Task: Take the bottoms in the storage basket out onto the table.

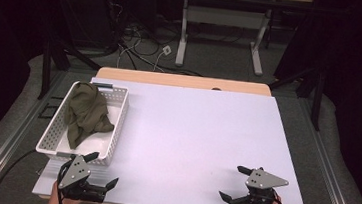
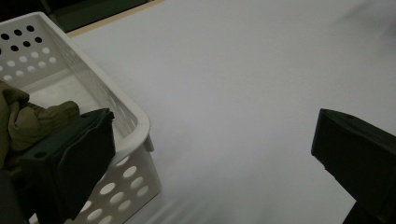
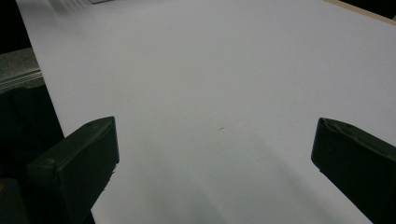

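Note:
A crumpled olive-green cloth (image 1: 85,113) lies in a white perforated basket (image 1: 116,126) at the left of the white board (image 1: 201,134). My left gripper (image 1: 103,169) stands open at the board's near left corner, just in front of the basket's near end, with nothing between its jaws. In the left gripper view the basket (image 2: 135,116) and the cloth (image 2: 28,119) sit behind the left jaw. My right gripper (image 1: 232,182) stands open at the near right, empty, over bare board (image 3: 210,93).
Beyond the board's far edge is a floor with cables (image 1: 139,47) and the legs of another table (image 1: 221,30). Dark curtains and metal stands flank both sides. Metal rails run along the table's left and right.

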Motion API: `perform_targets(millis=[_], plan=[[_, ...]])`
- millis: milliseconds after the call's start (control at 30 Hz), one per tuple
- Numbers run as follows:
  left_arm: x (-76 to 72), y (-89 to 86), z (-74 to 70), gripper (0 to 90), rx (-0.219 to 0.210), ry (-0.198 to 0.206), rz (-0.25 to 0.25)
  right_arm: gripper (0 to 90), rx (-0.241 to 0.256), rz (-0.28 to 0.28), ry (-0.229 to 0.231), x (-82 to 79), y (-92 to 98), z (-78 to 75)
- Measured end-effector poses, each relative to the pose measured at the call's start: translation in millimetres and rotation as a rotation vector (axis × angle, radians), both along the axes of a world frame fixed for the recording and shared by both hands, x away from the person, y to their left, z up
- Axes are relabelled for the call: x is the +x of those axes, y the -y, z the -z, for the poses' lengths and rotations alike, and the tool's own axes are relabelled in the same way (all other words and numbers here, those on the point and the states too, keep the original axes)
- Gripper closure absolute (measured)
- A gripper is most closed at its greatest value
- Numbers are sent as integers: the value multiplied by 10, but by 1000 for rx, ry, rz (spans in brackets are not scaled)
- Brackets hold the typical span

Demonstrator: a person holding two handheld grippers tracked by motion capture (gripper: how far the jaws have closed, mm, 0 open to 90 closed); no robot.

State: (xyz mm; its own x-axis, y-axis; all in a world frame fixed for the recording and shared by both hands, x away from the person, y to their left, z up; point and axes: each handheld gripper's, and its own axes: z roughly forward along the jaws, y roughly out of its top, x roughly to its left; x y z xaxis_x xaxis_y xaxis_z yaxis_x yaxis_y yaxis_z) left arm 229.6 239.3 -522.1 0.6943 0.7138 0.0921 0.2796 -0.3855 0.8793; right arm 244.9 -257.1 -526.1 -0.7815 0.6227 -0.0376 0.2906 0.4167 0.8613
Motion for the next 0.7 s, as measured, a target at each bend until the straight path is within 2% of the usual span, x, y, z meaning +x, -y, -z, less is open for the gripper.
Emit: perform_targets(millis=[33, 67, 233, 333, 700], plan=[[0, 0, 0, 0, 0, 0, 0, 2, 1, 1, 0, -5, -4, -1], [-9, 5, -5, 0, -20, -12, 2, 3, 1, 1, 1, -9, -8, 0], [-17, 32, -26, 0, -9, -20, 2, 3, -4, -6, -1, -7, -19, 11], [23, 67, -46, 0, -6, -39, -11, 2, -3, -7, -3, -3, -26, 17], [150, 94, -129, 0, 13, -26, -25, 0, -9, -13, -2, 14, -56, 28]])
